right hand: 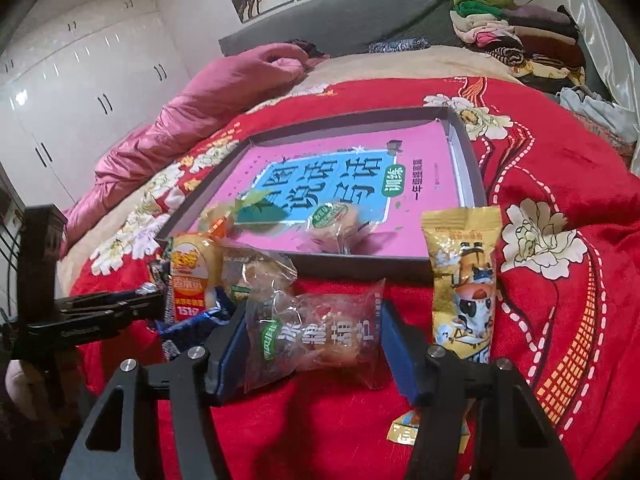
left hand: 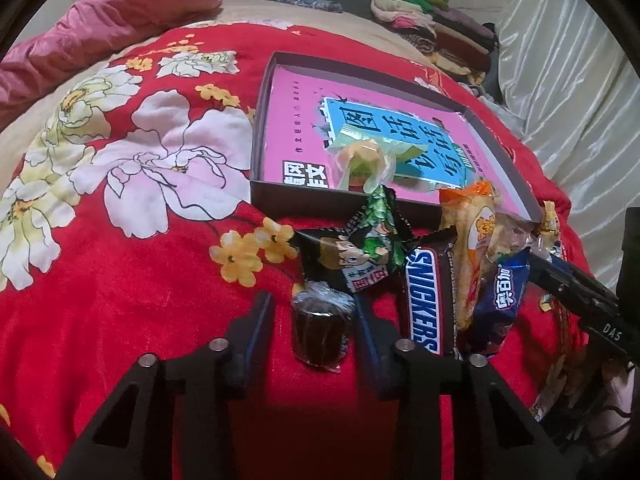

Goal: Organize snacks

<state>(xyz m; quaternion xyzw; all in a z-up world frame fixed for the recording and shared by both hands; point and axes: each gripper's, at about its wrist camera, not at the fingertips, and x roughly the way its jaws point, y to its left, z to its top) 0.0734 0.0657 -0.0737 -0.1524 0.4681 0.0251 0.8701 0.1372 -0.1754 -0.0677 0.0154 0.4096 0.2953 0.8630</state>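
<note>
Red floral bedding (left hand: 120, 280) covers the bed, and the snacks lie in a loose cluster on it near both tools. Nearest in the left wrist view, the left gripper (left hand: 316, 320) stands with its jaws drawn in around a small dark cylindrical sweet in clear wrap (left hand: 322, 330) — the right-hand pad meets its side, while a sliver of red cloth shows between the sweet and the other pad, so a firm grip cannot be told. Just beyond it lies a black-and-green cartoon packet (left hand: 356, 256), and beside that a Snickers bar (left hand: 424, 300), an orange-and-cream packet (left hand: 472, 248) and a blue packet (left hand: 500, 300), all overlapping. In the right wrist view, the right gripper (right hand: 314, 344) straddles a clear bag of reddish candied fruit (right hand: 316, 340) at middling width; the bag's ends lie against both blue pads, though whether they press cannot be told. A yellow cow-print packet (right hand: 464, 280) lies just to the right of it, pointing away toward the box. Behind the cluster sits a shallow dark box (left hand: 260, 128) lined with a pink-and-blue book cover (right hand: 340, 196) — two clear-wrapped snacks (left hand: 360, 160) rest inside near its front wall. Farther off are a pink quilt (right hand: 192, 112), a grey headboard (right hand: 340, 20), a pile of folded clothes (right hand: 520, 32) and white wardrobe doors (right hand: 80, 80).
</note>
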